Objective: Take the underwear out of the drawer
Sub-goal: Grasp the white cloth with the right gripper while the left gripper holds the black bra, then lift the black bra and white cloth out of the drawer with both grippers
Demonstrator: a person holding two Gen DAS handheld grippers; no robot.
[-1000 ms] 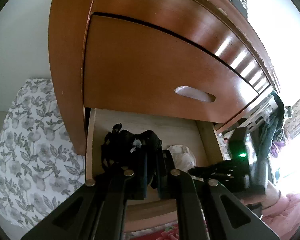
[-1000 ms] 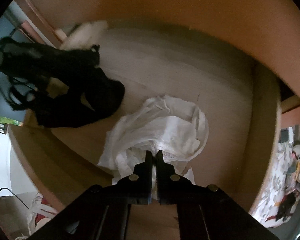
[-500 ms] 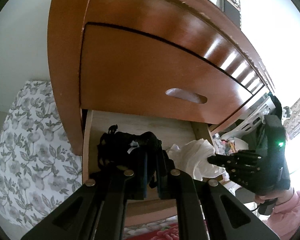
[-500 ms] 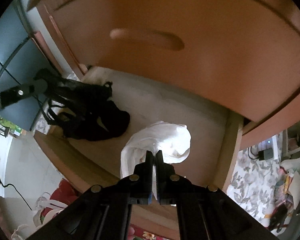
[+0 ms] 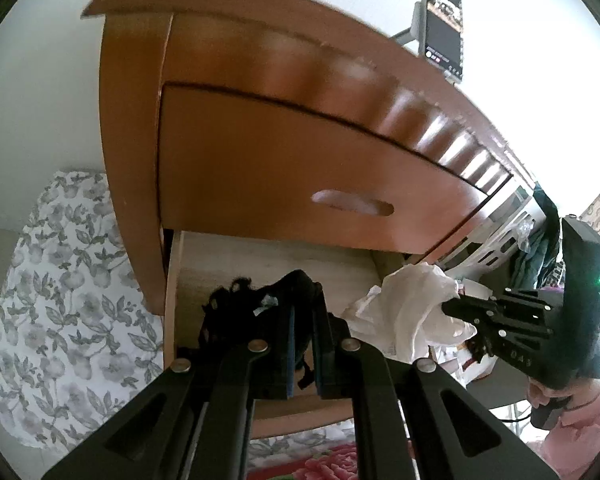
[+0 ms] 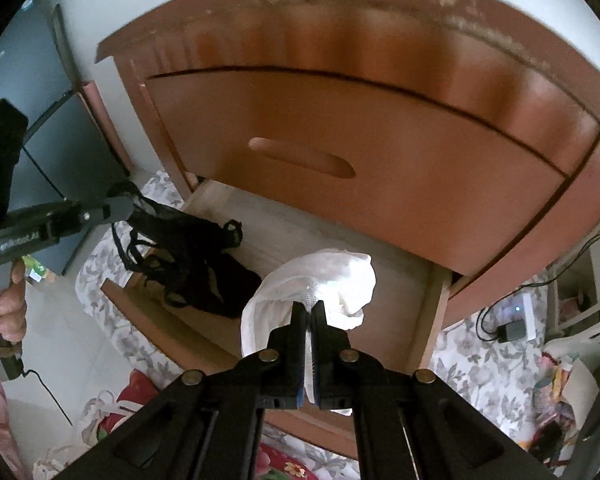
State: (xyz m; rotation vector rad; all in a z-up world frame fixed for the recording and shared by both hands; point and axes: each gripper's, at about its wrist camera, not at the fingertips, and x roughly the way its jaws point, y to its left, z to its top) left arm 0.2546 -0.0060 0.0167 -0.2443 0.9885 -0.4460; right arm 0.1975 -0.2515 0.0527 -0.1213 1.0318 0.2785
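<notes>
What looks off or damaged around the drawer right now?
The dresser's top front edge is chipped, pale patches showing through the finish. Otherwise nothing stands out: the right claw grips white underwear, the left claw grips black underwear trailing into the open drawer.

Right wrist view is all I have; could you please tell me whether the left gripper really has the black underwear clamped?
Observer: Yes. The left wrist view shows the left gripper shut on the black underwear, with fabric pinched between its fingers.
Operator: Thank you. Is my white piece clear of the drawer?
Observer: The white underwear hangs bunched from the right gripper by the drawer's right side. Its lower end is hidden, so I cannot tell.
Operator: What is on the dresser top?
Observer: A phone stands upright in a holder.
</notes>
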